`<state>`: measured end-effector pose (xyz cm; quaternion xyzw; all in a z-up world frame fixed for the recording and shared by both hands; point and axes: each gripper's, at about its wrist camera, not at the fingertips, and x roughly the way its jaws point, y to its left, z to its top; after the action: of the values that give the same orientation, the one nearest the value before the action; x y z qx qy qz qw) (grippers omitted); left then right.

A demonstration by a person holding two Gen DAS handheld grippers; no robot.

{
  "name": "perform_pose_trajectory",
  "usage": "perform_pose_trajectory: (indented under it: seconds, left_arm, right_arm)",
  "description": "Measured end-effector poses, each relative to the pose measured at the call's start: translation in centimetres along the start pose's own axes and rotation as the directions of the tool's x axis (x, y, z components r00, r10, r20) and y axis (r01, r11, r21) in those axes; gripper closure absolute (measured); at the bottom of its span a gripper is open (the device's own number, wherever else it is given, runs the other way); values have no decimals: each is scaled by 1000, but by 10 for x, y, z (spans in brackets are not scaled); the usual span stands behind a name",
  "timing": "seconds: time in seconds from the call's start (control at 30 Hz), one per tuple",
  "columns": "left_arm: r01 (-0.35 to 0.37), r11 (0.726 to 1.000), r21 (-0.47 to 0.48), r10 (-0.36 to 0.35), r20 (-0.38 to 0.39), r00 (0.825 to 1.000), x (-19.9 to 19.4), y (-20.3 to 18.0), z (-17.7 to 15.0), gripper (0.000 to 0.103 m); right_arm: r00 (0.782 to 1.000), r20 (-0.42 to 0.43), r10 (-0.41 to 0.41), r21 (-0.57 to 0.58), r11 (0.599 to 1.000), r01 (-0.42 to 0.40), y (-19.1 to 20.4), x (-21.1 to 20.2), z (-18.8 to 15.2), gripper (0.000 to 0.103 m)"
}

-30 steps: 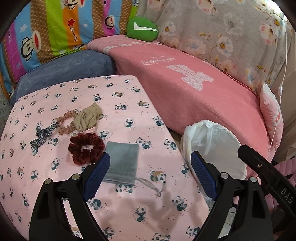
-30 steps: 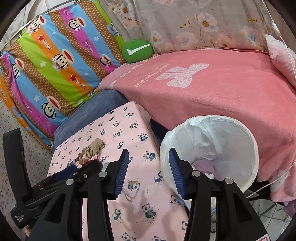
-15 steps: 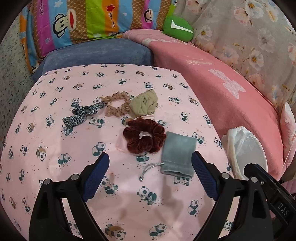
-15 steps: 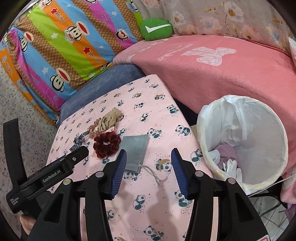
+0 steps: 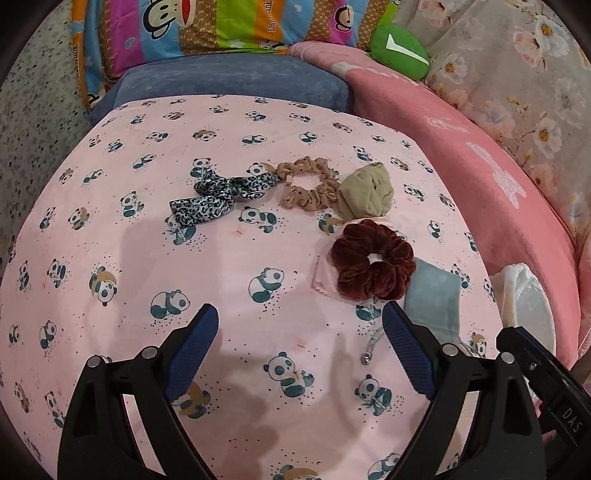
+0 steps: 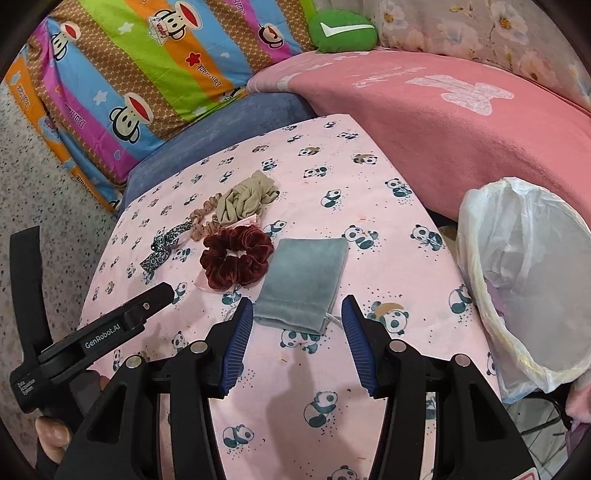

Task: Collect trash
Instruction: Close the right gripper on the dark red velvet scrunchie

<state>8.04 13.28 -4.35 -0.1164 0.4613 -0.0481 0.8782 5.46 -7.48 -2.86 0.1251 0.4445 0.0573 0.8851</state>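
On the pink panda-print table (image 5: 110, 229) lie a grey drawstring pouch (image 6: 301, 282), a dark red velvet scrunchie (image 6: 236, 260), a tan scrunchie (image 5: 308, 182), a khaki cloth bundle (image 5: 365, 194) and a leopard-print ribbon (image 5: 218, 199). The pouch (image 5: 434, 299) and red scrunchie (image 5: 371, 264) also show in the left wrist view. My right gripper (image 6: 297, 343) is open and empty, just short of the pouch's near edge. My left gripper (image 5: 299, 350) is open and empty, above bare cloth left of the pouch. A bin lined with a white bag (image 6: 524, 280) stands right of the table.
A pink blanket-covered sofa (image 6: 461, 122) runs behind and right of the table, with a green cushion (image 6: 343, 31), a striped monkey-print pillow (image 6: 129, 66) and a blue cushion (image 5: 236, 79). Speckled floor (image 6: 44, 177) lies to the left. The bin's rim (image 5: 524, 299) shows at the table's right edge.
Both grippers swung left from the bin toward the table. The right one now faces the grey pouch; the left now looks over the scrunchies. Both stayed open.
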Motion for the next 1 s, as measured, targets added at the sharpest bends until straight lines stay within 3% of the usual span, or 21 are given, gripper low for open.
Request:
perform_pose_trajectory:
  seconds: [0.27, 0.67, 0.73, 0.83, 1.0]
  left_arm:
    - [-12, 1000, -17, 12, -9, 1000, 11, 18, 10, 17]
    - [-16, 999, -32, 15, -35, 999, 29, 32, 24, 17]
    - [-14, 999, -31, 12, -39, 999, 32, 32, 26, 17]
    - [-10, 1000, -23, 9, -41, 999, 35, 29, 28, 17]
    - [10, 1000, 0, -10, -45, 999, 41, 17, 32, 17]
  right_arm:
    - [999, -32, 31, -13, 999, -31, 22, 44, 26, 52]
    - [996, -91, 12, -44, 999, -16, 45, 106, 48, 52]
    - [994, -108, 11, -45, 999, -16, 46, 114, 48, 59]
    - [991, -131, 17, -48, 999, -24, 44, 120, 47, 86]
    - [997, -42, 59, 2, 998, -59, 32, 95, 50, 90]
